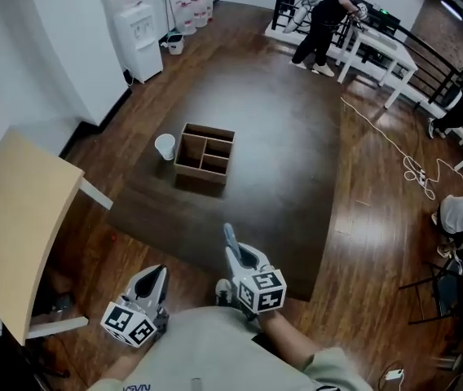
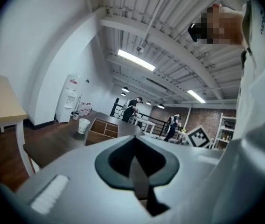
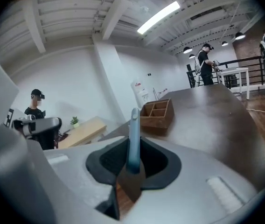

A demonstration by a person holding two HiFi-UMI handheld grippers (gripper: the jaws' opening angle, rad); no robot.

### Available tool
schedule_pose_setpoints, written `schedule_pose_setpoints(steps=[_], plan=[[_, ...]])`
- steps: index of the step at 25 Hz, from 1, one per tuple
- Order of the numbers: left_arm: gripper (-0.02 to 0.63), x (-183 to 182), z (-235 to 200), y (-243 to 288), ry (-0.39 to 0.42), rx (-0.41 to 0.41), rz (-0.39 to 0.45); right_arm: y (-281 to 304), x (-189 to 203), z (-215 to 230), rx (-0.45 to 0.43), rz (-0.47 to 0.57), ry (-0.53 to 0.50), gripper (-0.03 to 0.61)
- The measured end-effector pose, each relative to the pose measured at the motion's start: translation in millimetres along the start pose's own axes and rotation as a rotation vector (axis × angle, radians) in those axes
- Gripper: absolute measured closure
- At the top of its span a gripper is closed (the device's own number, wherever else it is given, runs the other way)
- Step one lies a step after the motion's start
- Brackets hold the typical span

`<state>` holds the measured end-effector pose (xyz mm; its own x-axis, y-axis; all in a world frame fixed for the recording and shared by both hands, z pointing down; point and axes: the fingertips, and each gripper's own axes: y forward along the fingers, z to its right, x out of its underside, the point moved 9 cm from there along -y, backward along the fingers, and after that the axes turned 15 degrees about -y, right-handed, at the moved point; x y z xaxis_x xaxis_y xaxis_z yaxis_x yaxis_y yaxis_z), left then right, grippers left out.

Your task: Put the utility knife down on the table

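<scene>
My right gripper (image 1: 233,253) is shut on a slim blue-grey utility knife (image 1: 230,237), which sticks out past the jaw tips over the near edge of the dark table (image 1: 280,137). In the right gripper view the knife (image 3: 133,129) stands upright between the pads of that gripper (image 3: 132,161), with the table (image 3: 207,111) beyond it. My left gripper (image 1: 155,282) hangs lower left, off the table, near my body. In its own view the left gripper (image 2: 135,161) has its jaws together with nothing between them.
A wooden compartment box (image 1: 205,153) and a white cup (image 1: 165,146) stand on the dark table's left part. A light wooden table (image 1: 19,218) is at the far left. A water dispenser (image 1: 138,35), white tables with people, and floor cables (image 1: 415,169) lie beyond.
</scene>
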<state>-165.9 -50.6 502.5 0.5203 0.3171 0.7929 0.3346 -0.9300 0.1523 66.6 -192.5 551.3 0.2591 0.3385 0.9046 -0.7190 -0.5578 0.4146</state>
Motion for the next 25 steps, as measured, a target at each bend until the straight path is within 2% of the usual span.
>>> schedule_pose_setpoints(steps=[5,9,16,21,25], plan=[[0.612,-9.0,-6.0,46.6,-0.008,-0.005,-0.032,51.4,30.8,51.7,0.006,-0.216,-0.054,0.505],[0.612,-20.5,-9.6,68.1,-0.01,-0.028,-0.023,85.9,49.4,75.2,-0.013,-0.357,-0.154,0.505],[0.612,-26.4,-13.1,98.7,-0.008,-0.033,-0.061,126.0,55.8,81.0,-0.063,-0.463,-0.328,0.505],[0.612,-31.1,-17.2,105.6,-0.014,-0.048,-0.069,136.6,65.0,80.1,-0.086,-0.534,-0.373,0.505],[0.612,-27.5,-19.2,107.4,-0.032,-0.049,-0.085,137.8,64.7,80.3,-0.105,-0.541,-0.401,0.503]])
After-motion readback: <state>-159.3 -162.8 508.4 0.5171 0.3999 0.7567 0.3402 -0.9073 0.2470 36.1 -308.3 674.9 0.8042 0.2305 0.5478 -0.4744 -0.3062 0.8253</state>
